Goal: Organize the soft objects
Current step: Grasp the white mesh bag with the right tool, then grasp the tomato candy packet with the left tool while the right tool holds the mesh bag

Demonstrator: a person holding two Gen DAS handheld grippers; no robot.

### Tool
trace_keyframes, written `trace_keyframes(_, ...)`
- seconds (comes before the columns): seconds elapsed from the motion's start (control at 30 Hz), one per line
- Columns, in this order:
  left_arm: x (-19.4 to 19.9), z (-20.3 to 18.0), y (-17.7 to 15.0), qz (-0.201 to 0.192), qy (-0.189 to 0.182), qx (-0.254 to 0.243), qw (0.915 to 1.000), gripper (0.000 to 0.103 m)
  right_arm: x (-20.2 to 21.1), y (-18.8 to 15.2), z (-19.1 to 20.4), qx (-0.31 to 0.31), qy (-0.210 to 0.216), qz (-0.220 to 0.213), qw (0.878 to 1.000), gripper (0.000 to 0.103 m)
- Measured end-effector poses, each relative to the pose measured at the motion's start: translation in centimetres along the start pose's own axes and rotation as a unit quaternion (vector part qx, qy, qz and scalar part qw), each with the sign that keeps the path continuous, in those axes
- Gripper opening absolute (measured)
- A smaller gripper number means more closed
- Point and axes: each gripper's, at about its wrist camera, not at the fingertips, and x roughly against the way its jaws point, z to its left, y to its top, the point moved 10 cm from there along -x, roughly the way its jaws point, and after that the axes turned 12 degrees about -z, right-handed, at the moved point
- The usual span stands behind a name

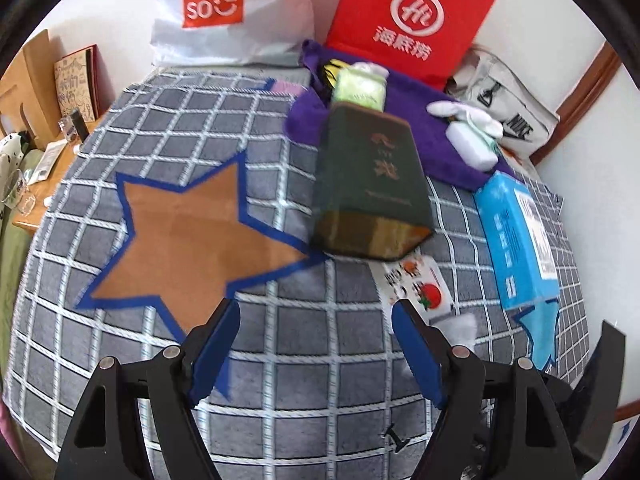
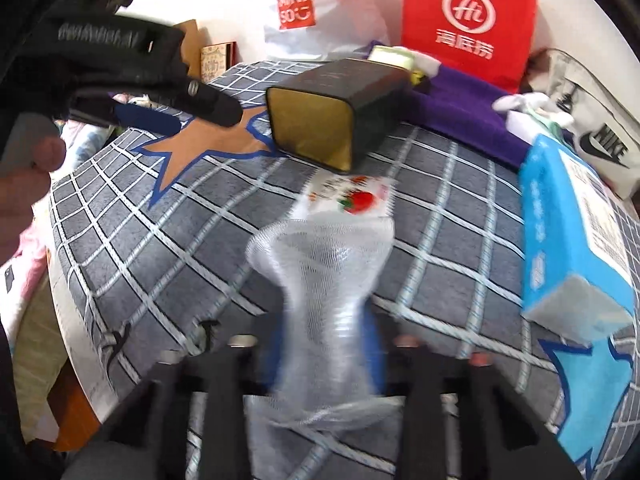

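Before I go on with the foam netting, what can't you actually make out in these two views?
- Right wrist view: the right gripper fingers are blurred and covered by the white foam net sleeve they pinch; contact unclear.
- Left wrist view: that sleeve is only a white corner behind the left gripper.
- Both views: gold lettering on the dark green rectangular tin is motion-blurred.
- Small white sticker card: print too small.
- Light blue carton: far side hidden.

Both views ride a gripper, looking steeply down and forward over the checked blanket (image 1: 280, 340) from close above; each faces the red bag (image 1: 408, 20) at the wall; both share the dark box (image 2: 336, 112) and blue carton (image 2: 572, 232).
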Motion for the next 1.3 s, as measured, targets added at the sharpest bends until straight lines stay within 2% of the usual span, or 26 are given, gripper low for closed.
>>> trace_keyframes(0.13,-0.8,-1.8,-1.1,0.005,0.002,-0.012,0.9999,0.077,1.6,-1.2,-2.1,-0.034,0.001,0.002,0.999,0.008)
trace_keyframes(0.27,-1.7,-3.2,-1.8,0.008,0.008,-0.021,0.9997,0.077,3.4,-2.6,-4.4,-0.046,-0.027,0.002,0.999,0.008)
trace_keyframes(0.43,-3.2,-5.7,-2.3,0.022,-0.006,-0.024,0.9995,0.076,5.4,-4.2,-8.4,-0.086,-0.049,-0.003,0.995,0.008)
trace_keyframes(0.57,-4.6,-7.4,-2.2,0.030,-0.023,-0.006,0.9993,0.076,6.3,-4.9,-10.3,-0.104,-0.056,-0.008,0.993,0.008)
trace_keyframes(0.67,-5.6,-7.5,-2.1,0.024,-0.008,0.004,0.9997,0.076,6.3,-5.1,-10.9,-0.119,-0.045,-0.013,0.992,0.008)
trace_keyframes(0.8,-6.3,-7.9,-1.6,0.004,0.025,-0.016,0.9996,0.075,6.5,-5.3,-11.2,-0.133,-0.031,-0.023,0.990,0.008)
trace_keyframes(0.9,-6.8,-8.0,-1.6,-0.005,0.066,-0.059,0.9960,0.064,6.4,-5.3,-11.4,-0.148,-0.018,-0.029,0.988,0.008)
trace_keyframes(0.97,-6.9,-8.2,-1.6,-0.006,0.078,-0.082,0.9936,0.062,6.3,-5.2,-11.5,-0.160,-0.010,-0.032,0.987,0.008)
trace_keyframes(1.13,-6.1,-8.0,-1.8,-0.007,0.061,-0.077,0.9951,0.042,6.3,-5.1,-11.7,-0.174,-0.005,-0.038,0.984,0.006)
trace_keyframes(1.3,-4.8,-7.4,-3.0,0.002,0.050,-0.086,0.9950,0.039,6.3,-5.2,-11.7,-0.175,-0.014,-0.037,0.984,0.006)
